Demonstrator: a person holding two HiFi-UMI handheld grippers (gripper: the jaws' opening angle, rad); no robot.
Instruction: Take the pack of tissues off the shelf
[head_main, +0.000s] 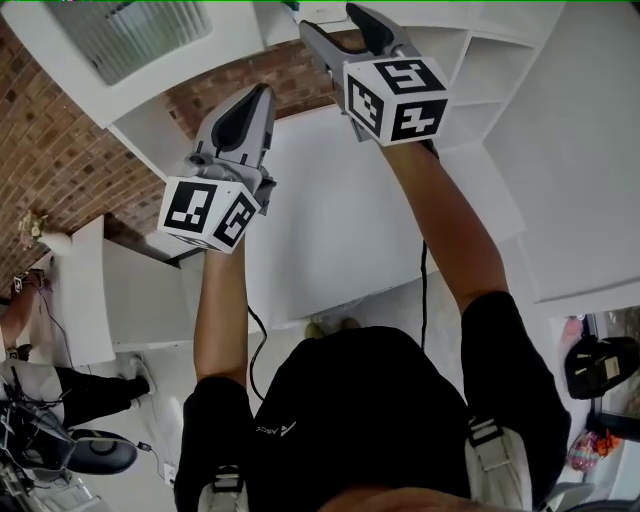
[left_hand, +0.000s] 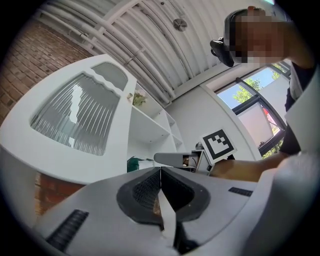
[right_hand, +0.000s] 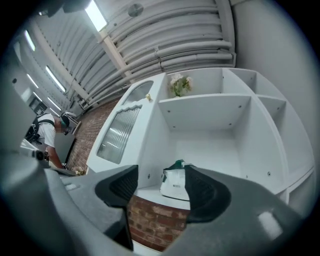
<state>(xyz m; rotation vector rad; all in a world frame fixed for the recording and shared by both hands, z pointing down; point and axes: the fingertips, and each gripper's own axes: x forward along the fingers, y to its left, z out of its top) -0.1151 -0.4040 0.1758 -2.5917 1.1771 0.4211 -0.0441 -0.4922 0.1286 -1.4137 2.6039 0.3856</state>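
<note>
The pack of tissues (right_hand: 175, 184), white with a green top, stands on a low shelf board of the white shelf unit (right_hand: 202, 107), above a strip of brick. My right gripper (right_hand: 161, 170) is open and points at the pack, which shows between the jaws but some way ahead, untouched. In the head view the right gripper (head_main: 330, 18) is raised toward the shelves at the top. My left gripper (left_hand: 160, 171) is shut with nothing in it and is held up beside the right one (left_hand: 182, 159). The pack's green top (left_hand: 135, 162) shows past it.
A small bunch of flowers (right_hand: 180, 85) sits on the top shelf. A white cabinet with a ribbed glass panel (right_hand: 117, 132) adjoins the shelves on the left, against a brick wall (head_main: 50, 160). Another person (right_hand: 47, 132) stands far off at the left.
</note>
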